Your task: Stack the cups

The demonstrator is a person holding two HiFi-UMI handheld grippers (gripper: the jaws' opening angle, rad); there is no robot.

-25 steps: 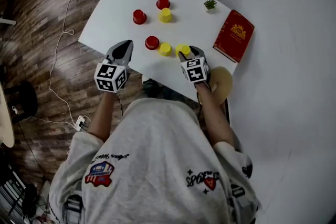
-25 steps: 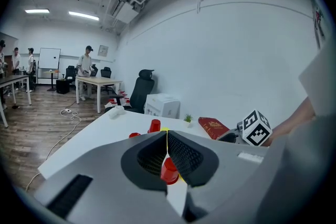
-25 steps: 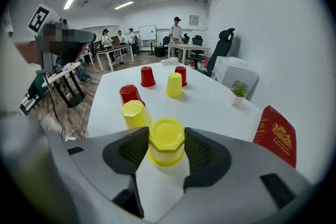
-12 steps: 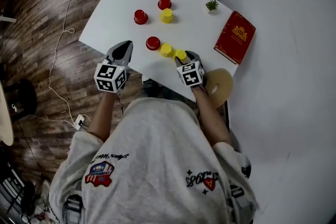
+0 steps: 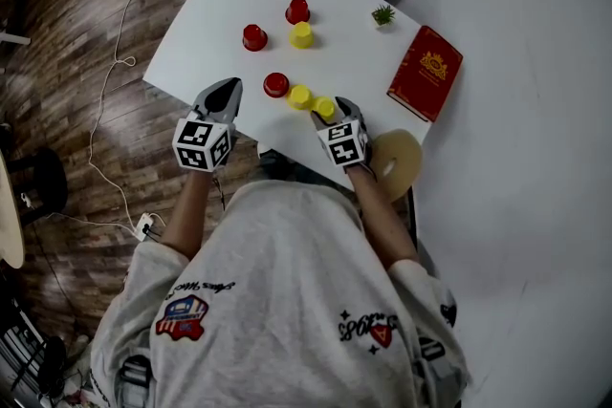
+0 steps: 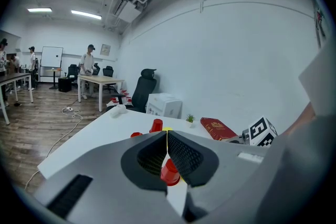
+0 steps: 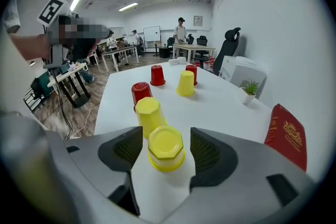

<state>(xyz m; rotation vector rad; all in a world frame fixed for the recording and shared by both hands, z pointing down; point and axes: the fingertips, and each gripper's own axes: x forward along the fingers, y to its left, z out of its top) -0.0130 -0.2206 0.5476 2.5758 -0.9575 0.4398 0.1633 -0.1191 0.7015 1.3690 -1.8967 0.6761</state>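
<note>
Right gripper view: right claw point(image 7: 166, 136) open, jaws just been widening, pads clear of the yellow cup point(image 7: 165, 153) standing upside-down btwn them on the table point(image 7: 220, 113). Prob the pick-up step; next needs a squeeze, lift, then down over the 2nd yellow cup point(image 7: 149, 114) just ahead-left. That one's close to the left jaw, red cup point(image 7: 140, 92) right behind it, so easy to knock. Left claw point(image 6: 167, 139) closed, empty, off to the side

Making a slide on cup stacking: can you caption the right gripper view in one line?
Right gripper, jaws just opening wider, straddles an upside-down yellow cup on the white table.
</note>
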